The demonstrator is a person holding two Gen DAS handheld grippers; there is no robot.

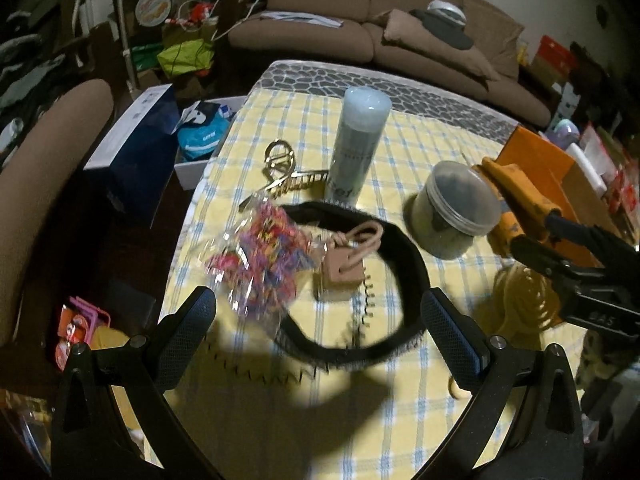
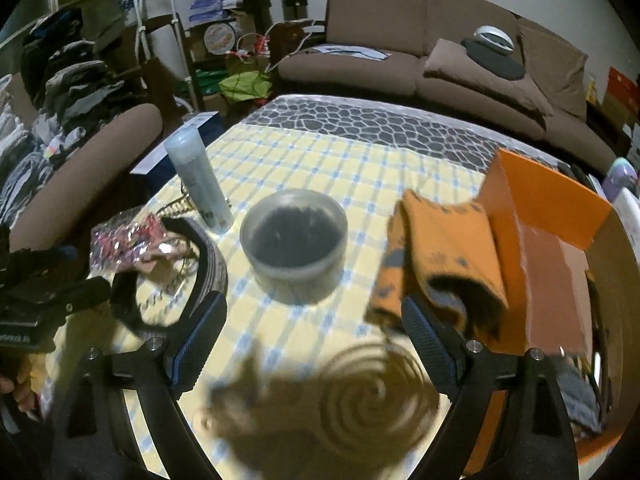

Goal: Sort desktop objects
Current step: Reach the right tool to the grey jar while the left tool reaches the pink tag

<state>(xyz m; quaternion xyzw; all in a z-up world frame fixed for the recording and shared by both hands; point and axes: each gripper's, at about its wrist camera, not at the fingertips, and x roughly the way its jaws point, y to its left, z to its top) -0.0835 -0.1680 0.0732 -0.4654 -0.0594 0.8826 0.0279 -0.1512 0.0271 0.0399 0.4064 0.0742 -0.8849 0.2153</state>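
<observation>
The yellow-and-blue checked cloth on the tabletop (image 1: 400, 152) carries everything still to be sorted; at its right edge stands an open orange cardboard box (image 2: 548, 208), which I judge to be the place things go. Draped against the box's near wall lies a folded orange sock with dark paw prints (image 2: 444, 240), half in and half out as far as I can tell. On the left side of the cloth a black padded headband (image 1: 408, 248) curves around a pink hair tie on a square card (image 1: 344, 268) and sits just beside a clear bag of multicoloured small elastics (image 1: 268, 248); behind them stand a tall pale-blue cylindrical bottle (image 1: 360, 136) and a round clear-lidded jar with dark contents (image 1: 456, 204), with a gold metal claw clip (image 1: 284, 168) near the bottle.

The left tongs (image 1: 318, 322) hang open and empty above the headband's near arc; the right tongs (image 2: 312, 328) are likewise spread and hold nothing, poised over a tan spiral coil (image 2: 372, 396) between jar and sock.

The step in hand looks like choosing the next piece; the right would need to drop, straddle the coil or the sock, and close.
</observation>
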